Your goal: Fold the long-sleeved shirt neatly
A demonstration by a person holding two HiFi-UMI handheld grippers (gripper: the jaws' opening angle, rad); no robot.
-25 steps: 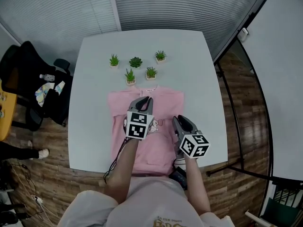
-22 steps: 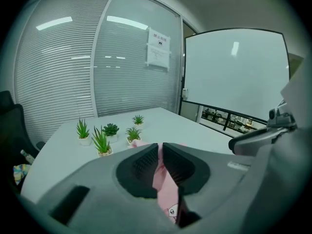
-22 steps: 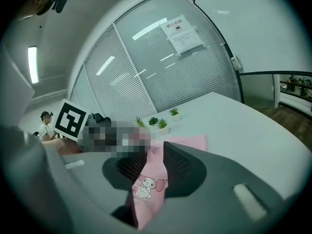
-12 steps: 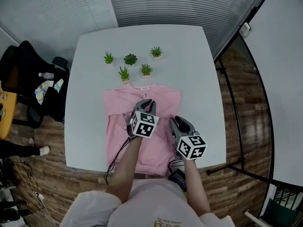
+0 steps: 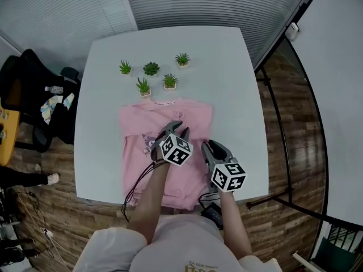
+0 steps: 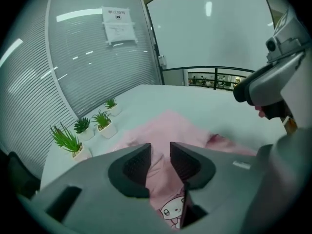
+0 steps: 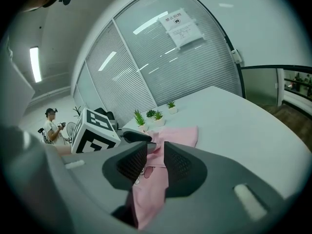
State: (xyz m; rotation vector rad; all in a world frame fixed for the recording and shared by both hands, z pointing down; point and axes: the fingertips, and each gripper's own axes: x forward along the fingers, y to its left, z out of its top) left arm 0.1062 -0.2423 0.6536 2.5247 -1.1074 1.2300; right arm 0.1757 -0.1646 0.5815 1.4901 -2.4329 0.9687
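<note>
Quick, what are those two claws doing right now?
Left gripper: open, jaws have just been opening, nothing between them.
Right gripper: open, empty, over the shirt.

Counter: white, rectangular counter (image 5: 238,95) with rounded corners; its right half is bare.
Near half: a pink long-sleeved shirt (image 5: 136,126) lies flat, front up, with a cartoon print (image 5: 148,143) on the chest. Its collar points to the far side and its hem reaches the near edge.
Far half: five small potted plants (image 5: 151,68) in pale pots stand in a loose cluster. The two nearest stand just beyond the collar.
</note>
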